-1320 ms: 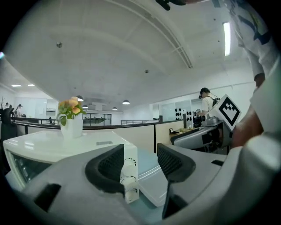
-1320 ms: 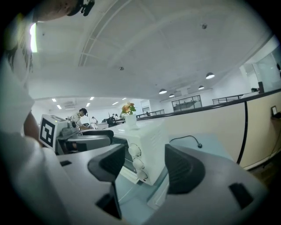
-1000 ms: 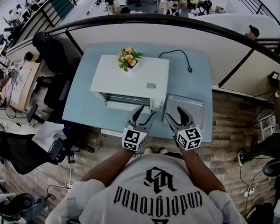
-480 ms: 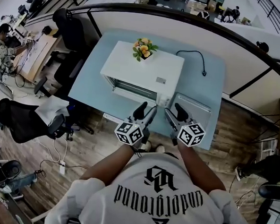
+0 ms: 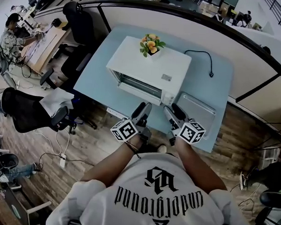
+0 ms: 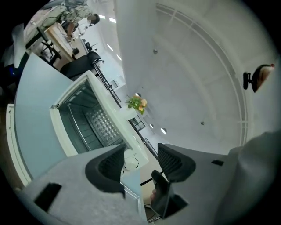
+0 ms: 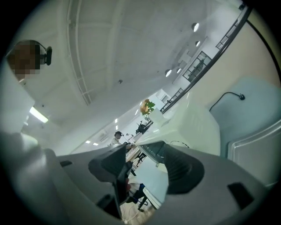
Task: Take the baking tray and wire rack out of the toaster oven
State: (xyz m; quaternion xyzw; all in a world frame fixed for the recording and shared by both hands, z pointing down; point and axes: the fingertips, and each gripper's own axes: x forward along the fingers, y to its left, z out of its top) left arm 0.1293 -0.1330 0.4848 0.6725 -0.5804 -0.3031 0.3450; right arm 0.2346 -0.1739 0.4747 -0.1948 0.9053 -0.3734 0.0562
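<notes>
**A:** What is being counted, starting at the left?

**B:** Two black office seats are being seen beyond the left edge of the table [image 5: 98,69]: a near chair [image 5: 26,114] and a far chair [image 5: 75,17]. On the table one white toaster oven [image 5: 150,67] is standing, and one flower pot [image 5: 152,43] is being carried on its top.

**A:** Where are the task's things being shown?

**B:** The oven's front is being shown open toward the person. In the left gripper view one wire rack [image 6: 88,132] is being seen inside the cavity. One baking tray [image 5: 197,108] is lying flat on the table just to the right of the oven.

**A:** And the tools?

**B:** Two are being held out, one in each hand, near the table's front edge. The left gripper [image 5: 141,109] is being pointed at the oven's front. Its two fingers are being kept released, apart from each other, and nothing is being grasped between them. The right gripper [image 5: 171,109] is being held between the oven's right corner and the tray. Its two fingers are likewise being kept spread and empty.

**A:** Anything farther right?

**B:** One black power cord [image 5: 203,56] is lying unplugged on the table behind the tray.
</notes>
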